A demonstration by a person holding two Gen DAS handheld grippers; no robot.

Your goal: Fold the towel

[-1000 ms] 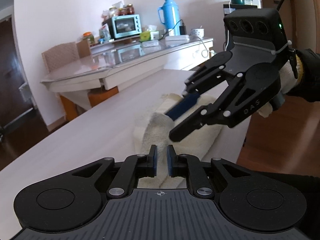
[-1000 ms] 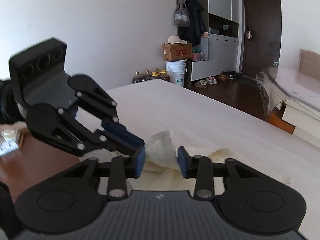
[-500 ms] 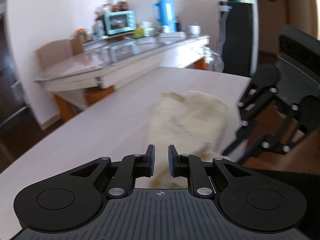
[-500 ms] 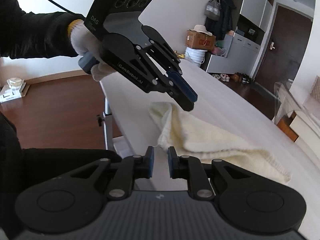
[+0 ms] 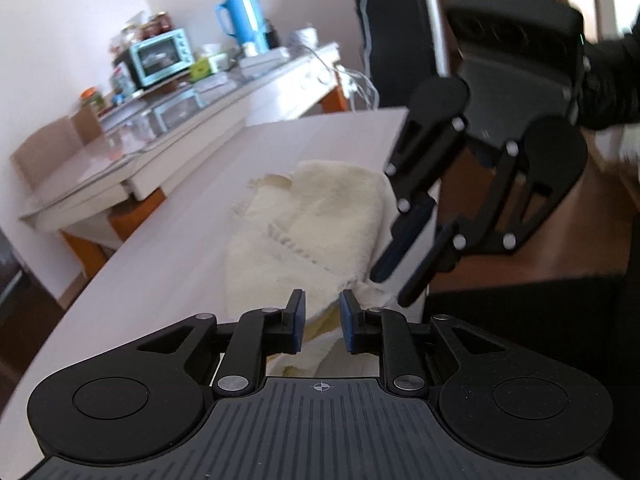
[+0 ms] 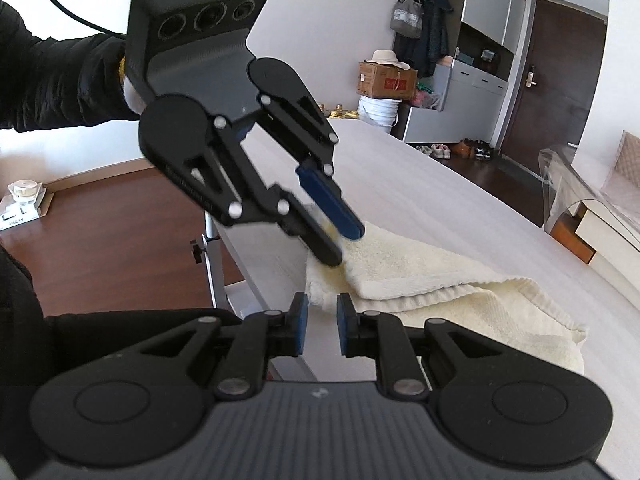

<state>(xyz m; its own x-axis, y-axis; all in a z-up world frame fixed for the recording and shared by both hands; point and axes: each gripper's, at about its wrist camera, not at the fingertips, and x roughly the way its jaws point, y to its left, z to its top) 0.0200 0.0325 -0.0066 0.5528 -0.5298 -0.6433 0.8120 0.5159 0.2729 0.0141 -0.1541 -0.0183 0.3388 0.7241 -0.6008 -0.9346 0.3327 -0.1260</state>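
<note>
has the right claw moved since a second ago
Yes. The right claw no longer hovers over the towel; it now sits at the towel's near corner by the table edge.

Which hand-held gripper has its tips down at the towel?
The left hand-held gripper: its tips meet the towel at its near corner. The right hand-held gripper sits just short of the towel's edge.

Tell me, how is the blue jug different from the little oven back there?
The blue jug is tall and narrow; the little oven is low, wide and boxy. The jug is bright blue with a side handle; the oven is paler teal with a glass door. Jars stand on the oven, nothing on the jug. Both sit on the far counter.
</note>
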